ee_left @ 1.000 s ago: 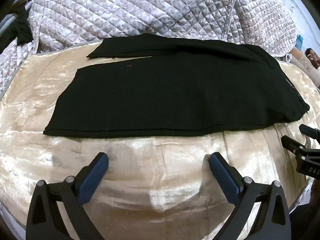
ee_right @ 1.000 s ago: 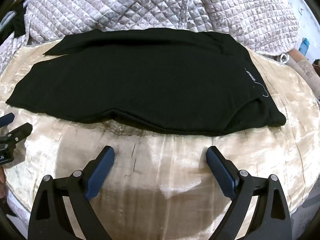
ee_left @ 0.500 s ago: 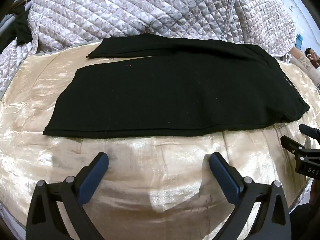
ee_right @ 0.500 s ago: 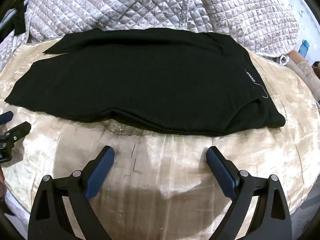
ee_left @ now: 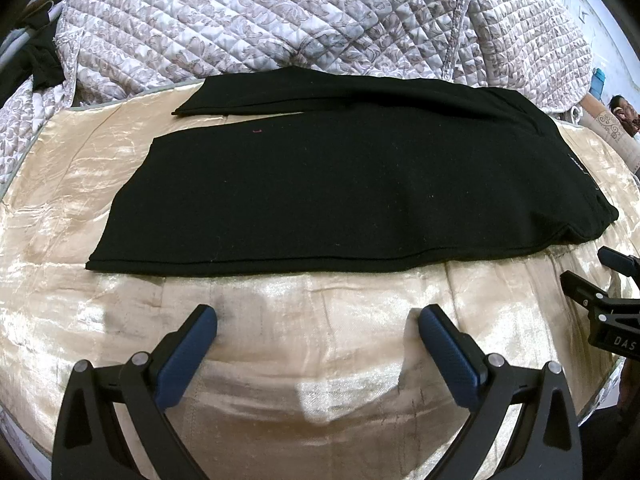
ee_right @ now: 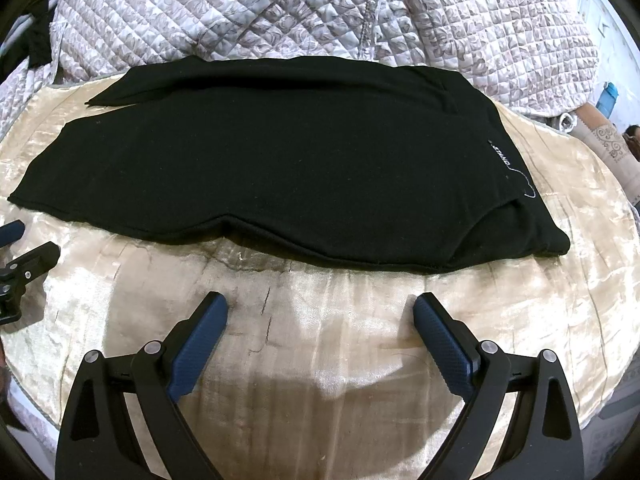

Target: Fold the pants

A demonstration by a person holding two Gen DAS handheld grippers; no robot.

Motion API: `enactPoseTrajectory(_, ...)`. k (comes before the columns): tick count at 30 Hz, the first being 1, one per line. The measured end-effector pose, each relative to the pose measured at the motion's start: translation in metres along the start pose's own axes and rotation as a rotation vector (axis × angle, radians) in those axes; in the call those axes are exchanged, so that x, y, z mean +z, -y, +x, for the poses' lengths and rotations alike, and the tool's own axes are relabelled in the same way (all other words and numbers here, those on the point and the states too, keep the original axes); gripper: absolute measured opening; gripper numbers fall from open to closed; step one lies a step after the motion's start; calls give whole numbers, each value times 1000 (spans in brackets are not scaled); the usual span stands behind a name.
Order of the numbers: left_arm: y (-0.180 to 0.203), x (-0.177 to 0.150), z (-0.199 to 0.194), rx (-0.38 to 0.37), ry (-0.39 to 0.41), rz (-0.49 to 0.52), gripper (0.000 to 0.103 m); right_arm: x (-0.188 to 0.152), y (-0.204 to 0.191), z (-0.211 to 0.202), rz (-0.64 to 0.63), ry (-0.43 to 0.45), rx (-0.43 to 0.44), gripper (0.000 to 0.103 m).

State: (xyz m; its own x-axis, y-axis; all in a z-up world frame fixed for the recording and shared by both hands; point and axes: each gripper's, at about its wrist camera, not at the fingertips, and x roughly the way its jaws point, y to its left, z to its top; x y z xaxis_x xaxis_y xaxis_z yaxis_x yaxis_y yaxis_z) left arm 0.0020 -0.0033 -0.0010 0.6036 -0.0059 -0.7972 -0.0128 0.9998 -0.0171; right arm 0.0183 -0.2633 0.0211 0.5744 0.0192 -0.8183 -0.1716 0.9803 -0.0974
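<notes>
Black pants (ee_left: 344, 196) lie flat on a shiny beige cover (ee_left: 304, 320), legs to the left, waist to the right. One leg lies over the other; the far leg's hem (ee_left: 188, 110) sticks out behind. White lettering (ee_right: 500, 154) marks the waist end of the pants (ee_right: 280, 168). My left gripper (ee_left: 316, 330) is open over bare cover just in front of the near edge. My right gripper (ee_right: 320, 316) is open too, short of the near edge by the waist end. Each gripper shows at the edge of the other's view: right gripper (ee_left: 600, 284), left gripper (ee_right: 24, 248).
A quilted grey patterned blanket (ee_left: 320, 20) is heaped behind the pants. A dark garment (ee_left: 40, 56) hangs at the far left. A person (ee_left: 622, 110) is at the far right edge. The beige cover (ee_right: 320, 360) drops off at the near edge.
Almost nothing differs. The right wrist view has shifted slightly; the pants and both open grippers stay as they were.
</notes>
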Motion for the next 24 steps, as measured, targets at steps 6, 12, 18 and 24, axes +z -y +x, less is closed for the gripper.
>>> enactPoseTrajectory(6, 0, 0, 0, -1, 0, 0, 103, 0, 0, 0, -1, 0, -2, 95)
enactPoseTrajectory(12, 0, 0, 0, -1, 0, 0, 103, 0, -1, 0, -3, 1, -4, 95)
enactPoseTrajectory(18, 0, 0, 0, -1, 0, 0, 103, -2, -1, -1, -4, 1, -5, 95)
enactPoseTrajectory(24, 0, 0, 0, -1, 0, 1, 103, 0, -1, 0, -4, 1, -6, 95)
